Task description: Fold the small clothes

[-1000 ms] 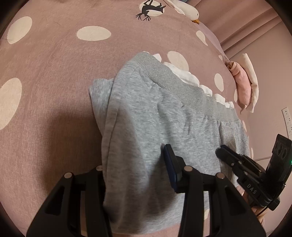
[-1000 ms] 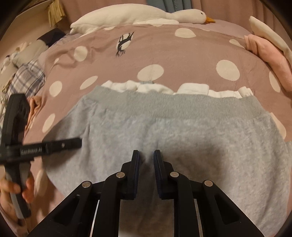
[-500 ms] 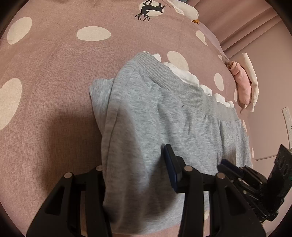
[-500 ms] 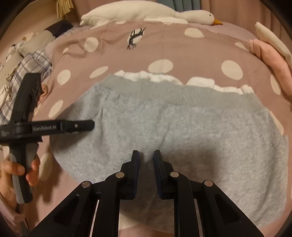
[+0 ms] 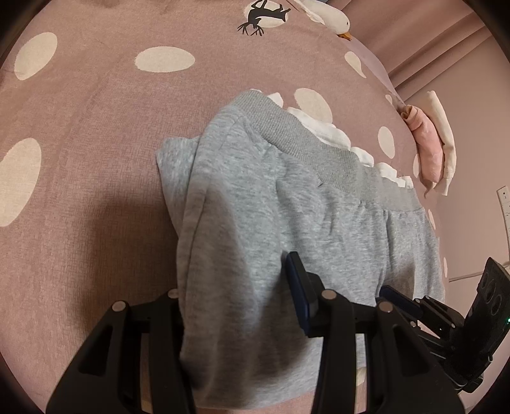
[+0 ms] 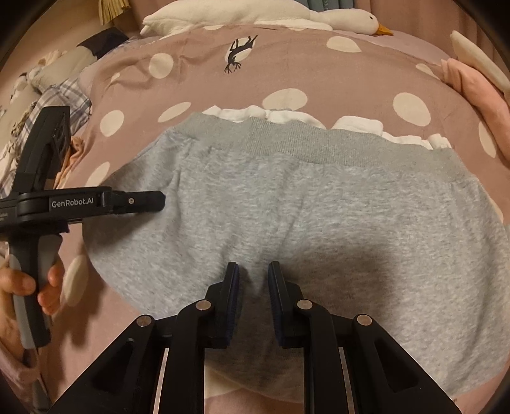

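Observation:
A grey sweat garment (image 5: 271,223) with a ribbed waistband on its far side lies folded on the pink dotted bedspread (image 5: 95,127). My left gripper (image 5: 236,286) is shut on the garment's left side. The fabric fills the gap and drapes over the left finger, so only the right finger (image 5: 299,293) shows. From the right wrist view this left gripper (image 6: 156,200) reaches in from the left over the garment (image 6: 302,207). My right gripper (image 6: 254,277) is shut on a pinch of grey cloth at the near hem, with creases running into its jaws. It also shows as the right gripper (image 5: 395,297) at the lower right.
White cloth (image 6: 287,116) peeks out beyond the waistband. A goose plush (image 6: 255,16) lies along the far edge of the bed. Pink and cream clothes (image 6: 471,82) sit at the right, and plaid bedding (image 6: 63,92) at the left. A hand (image 6: 19,286) holds the left gripper's handle.
My right gripper has drawn back toward the near edge, so its view takes in more of the bed and the left gripper. The left gripper has kept still.

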`<action>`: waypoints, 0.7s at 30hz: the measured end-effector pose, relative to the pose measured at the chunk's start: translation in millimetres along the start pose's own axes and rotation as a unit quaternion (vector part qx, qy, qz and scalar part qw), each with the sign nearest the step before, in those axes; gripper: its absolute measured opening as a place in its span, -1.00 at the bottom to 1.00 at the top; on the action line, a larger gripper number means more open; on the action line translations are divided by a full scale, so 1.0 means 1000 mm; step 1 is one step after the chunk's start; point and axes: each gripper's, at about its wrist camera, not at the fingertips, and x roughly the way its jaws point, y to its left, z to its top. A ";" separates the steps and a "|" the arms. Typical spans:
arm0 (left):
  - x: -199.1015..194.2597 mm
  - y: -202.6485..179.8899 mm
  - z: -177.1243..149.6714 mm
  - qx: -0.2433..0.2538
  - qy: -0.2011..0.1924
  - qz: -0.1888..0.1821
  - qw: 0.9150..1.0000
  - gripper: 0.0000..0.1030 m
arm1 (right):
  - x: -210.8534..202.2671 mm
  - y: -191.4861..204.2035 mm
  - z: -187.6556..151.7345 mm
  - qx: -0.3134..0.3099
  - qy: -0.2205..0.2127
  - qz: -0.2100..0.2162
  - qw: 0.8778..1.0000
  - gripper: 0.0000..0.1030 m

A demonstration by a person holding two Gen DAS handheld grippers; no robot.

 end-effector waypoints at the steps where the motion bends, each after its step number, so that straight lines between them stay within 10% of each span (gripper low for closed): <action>1: 0.000 -0.001 0.000 0.000 0.000 0.001 1.000 -0.18 | 0.000 -0.001 0.000 0.004 0.001 0.002 1.000 -0.63; 9: -0.009 0.002 0.001 -0.004 -0.008 -0.016 1.000 -0.65 | -0.020 -0.001 0.003 0.026 -0.027 0.045 0.998 -0.63; 21: -0.045 -0.062 -0.004 0.088 -0.062 -0.012 0.994 -0.69 | -0.002 -0.038 0.016 0.190 -0.049 0.187 0.963 -0.63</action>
